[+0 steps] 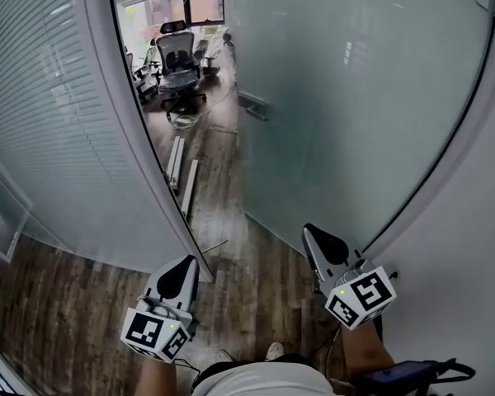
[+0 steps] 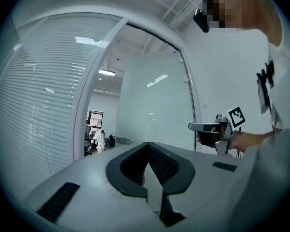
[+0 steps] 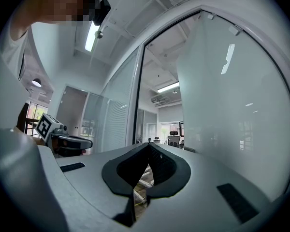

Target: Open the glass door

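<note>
The frosted glass door stands swung inward, with its metal handle on the edge facing the gap. Through the gap I see the room beyond. My left gripper is low at the left, near the foot of the door frame post, shut and holding nothing. Over at the right my right gripper hovers close to the door's bottom edge, shut and empty too. In the left gripper view the jaws meet and the door is ahead. In the right gripper view the jaws are closed beside the door.
A glass partition with blinds fills the left side. A white wall bounds the right. Past the doorway stand office chairs, and long pale rails lie on the wooden floor.
</note>
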